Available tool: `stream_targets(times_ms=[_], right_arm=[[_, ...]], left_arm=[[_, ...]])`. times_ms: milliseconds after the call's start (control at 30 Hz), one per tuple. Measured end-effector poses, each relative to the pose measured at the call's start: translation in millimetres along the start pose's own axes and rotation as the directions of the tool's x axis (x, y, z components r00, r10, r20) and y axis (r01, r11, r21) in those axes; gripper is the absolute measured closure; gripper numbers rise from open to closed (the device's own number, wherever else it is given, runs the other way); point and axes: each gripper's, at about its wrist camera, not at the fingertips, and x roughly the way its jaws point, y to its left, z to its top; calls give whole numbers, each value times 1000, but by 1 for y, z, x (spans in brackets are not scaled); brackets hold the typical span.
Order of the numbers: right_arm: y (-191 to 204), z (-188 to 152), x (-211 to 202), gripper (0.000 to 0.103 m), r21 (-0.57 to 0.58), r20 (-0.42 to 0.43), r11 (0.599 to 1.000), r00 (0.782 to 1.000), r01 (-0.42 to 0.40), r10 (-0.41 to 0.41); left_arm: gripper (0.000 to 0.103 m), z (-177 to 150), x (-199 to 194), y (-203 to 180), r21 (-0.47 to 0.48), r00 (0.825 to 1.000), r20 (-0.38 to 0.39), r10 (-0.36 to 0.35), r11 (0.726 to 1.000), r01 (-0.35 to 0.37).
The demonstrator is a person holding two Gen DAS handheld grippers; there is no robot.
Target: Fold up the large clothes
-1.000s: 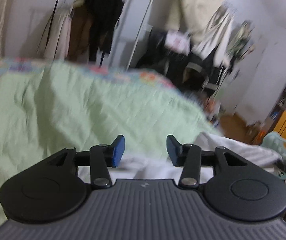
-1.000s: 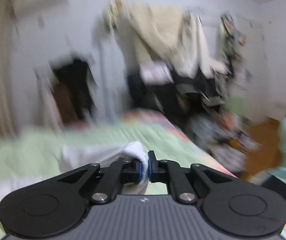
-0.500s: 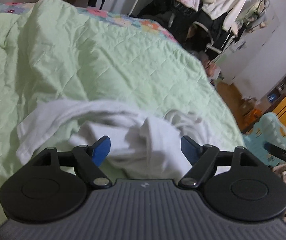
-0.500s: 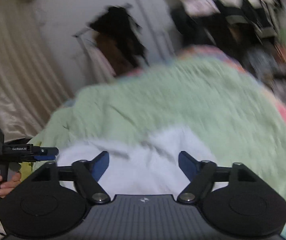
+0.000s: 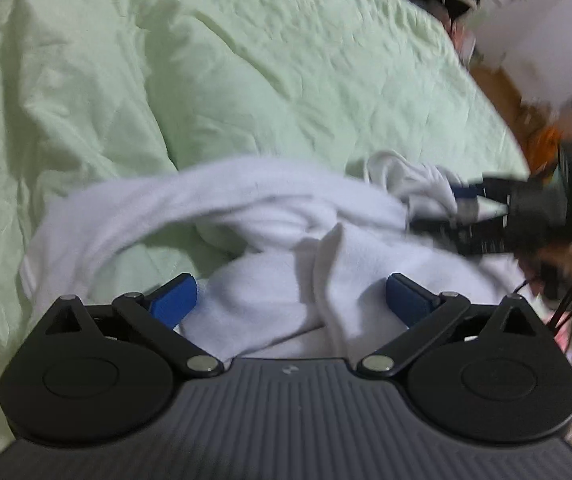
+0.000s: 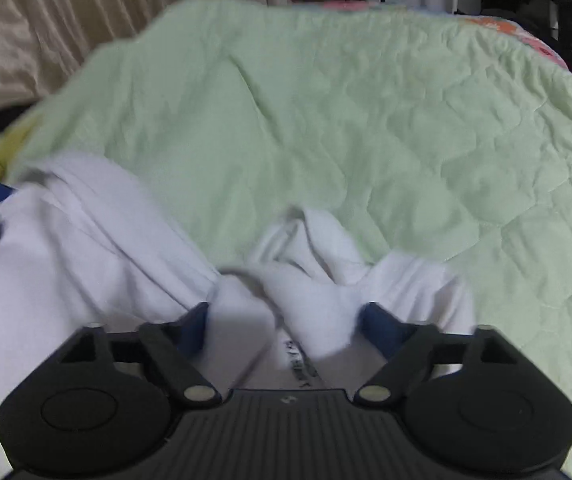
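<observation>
White garment (image 5: 270,216), looks like a thick sweatshirt, lies bunched on the light green quilt (image 5: 246,60), lower centre of both wrist views. Left gripper (image 5: 290,300) is spread wide, blue pads either side of a rumpled fold, nothing pinched. Right gripper (image 6: 282,328) is also wide in its own view, cloth heaped between the pads (image 6: 381,326) but not clamped; a printed label shows just under the fold. In the left view the right gripper (image 5: 465,200) sits at mid right edge with its tips in a wad of cloth, too blurred to tell a grip there. Judgement: fabric is soft, limp, fairly light, not slippery, not fragile; it will sag and drag, so a single-layer pinch at a hem, cuff or shoulder seam beats grabbing the wad. Long axis runs roughly left-right across the left frame, one sleeve-like band arching to mid left; which end is neck or hem cannot be told. Judgement: garment is not yet spread flat, folding barely started. Curtain (image 6: 46,32) sits upper left of the right view, hanging clothes along the top edge.
</observation>
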Motion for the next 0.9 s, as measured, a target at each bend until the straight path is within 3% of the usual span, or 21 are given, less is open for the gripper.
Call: stream_targets(times_ms=[67,133,233,300,367,433,500,533,600,667,700,767,833,900], right_arm=[[-6,-1,-1,57,53,27,998,999,-23,21],[-20,1,-12,86,144,113,987,992,-76,60],[-31,9,-32,96,172,236,981,971,-90,47],[-33,14,-54,103,165,345,982,938,-89,27],[-34,20,-76,103,166,443,980,896,-113,28],[-40,26,-103,103,172,483,968,872,-181,77],[-37,28,-110,97,119,467,978,879,-173,99],[-34,30,-107,88,73,431,988,898,-134,90],[-28,30,-87,69,27,328,999,944,-48,36],[-23,29,-65,67,-14,234,1000,972,18,-14],[-21,28,-52,67,-33,191,999,981,41,-34],[-19,23,-25,66,-71,110,995,992,76,-68],[-18,15,-15,58,-69,98,996,994,58,-51],[-19,7,-11,56,-54,92,998,996,23,-18]], left_arm=[[56,-4,-3,-2,-52,997,60,38,998,-35],[63,-4,-7,-2,-98,995,88,46,995,-38],[68,1,-12,-6,-123,990,123,64,991,-49],[72,3,-16,-6,-136,989,140,57,990,-38],[83,3,-27,-5,-152,980,187,64,988,-35],[84,4,-34,-4,-145,977,211,36,989,-5],[83,4,-36,-5,-144,979,205,17,989,13],[81,5,-34,-7,-139,981,192,14,990,13],[64,5,-31,-11,-129,986,168,11,992,11],[48,1,-25,-15,-111,991,135,9,994,7],[38,-2,-23,-16,-111,993,118,9,994,4],[30,-5,-21,-17,-117,995,101,11,993,1],[24,-11,-26,-12,-166,995,94,-19,986,35],[9,-15,-32,-6,-219,994,92,-57,973,76]])
